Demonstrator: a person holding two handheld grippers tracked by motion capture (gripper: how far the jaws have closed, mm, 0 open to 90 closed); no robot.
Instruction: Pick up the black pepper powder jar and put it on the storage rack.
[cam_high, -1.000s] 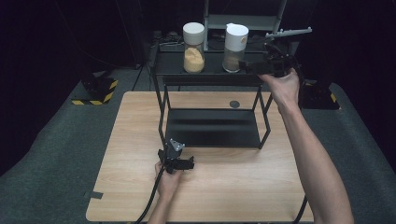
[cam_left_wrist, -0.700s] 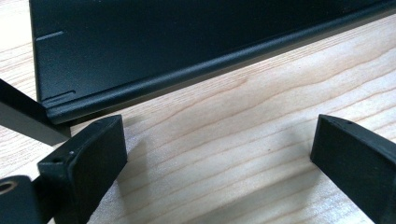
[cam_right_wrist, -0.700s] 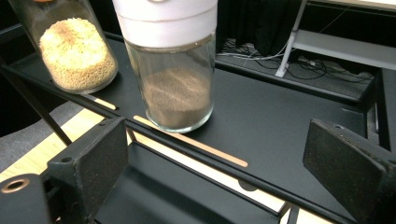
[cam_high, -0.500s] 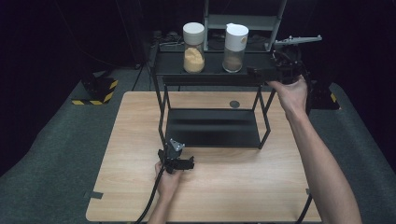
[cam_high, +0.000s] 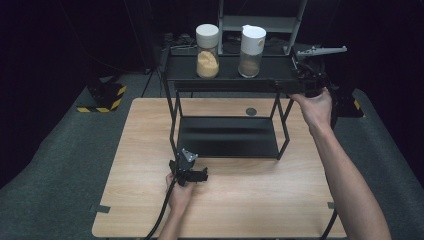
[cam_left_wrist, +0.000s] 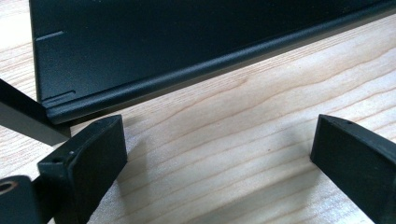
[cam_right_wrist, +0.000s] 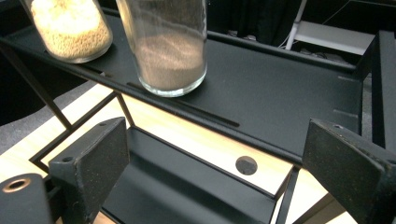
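A black two-tier rack (cam_high: 225, 76) stands on the wooden table (cam_high: 230, 205). On its top shelf (cam_right_wrist: 280, 102) are two white-lidded jars: one of yellow grains (cam_high: 207, 52) (cam_right_wrist: 70, 28) and one of brown powder (cam_high: 251, 50) (cam_right_wrist: 170, 46). My right gripper (cam_high: 296, 82) (cam_right_wrist: 217, 140) hovers at the shelf's right end, open, a short way right of the brown jar and holding nothing. My left gripper (cam_high: 188, 165) (cam_left_wrist: 219, 140) rests open on the table just in front of the lower shelf (cam_left_wrist: 140, 51), near its left corner.
A small dark round spot (cam_high: 251, 111) (cam_right_wrist: 246, 165) marks the table behind the lower shelf. A white shelving frame (cam_high: 260, 22) stands behind the rack. A yellow-and-black striped base (cam_high: 102, 97) sits on the floor at the left. Bare wood lies in front of the rack.
My right gripper has drifted a little to the right and down, along the top shelf's right end and away from the brown jar. The left gripper has stayed put.
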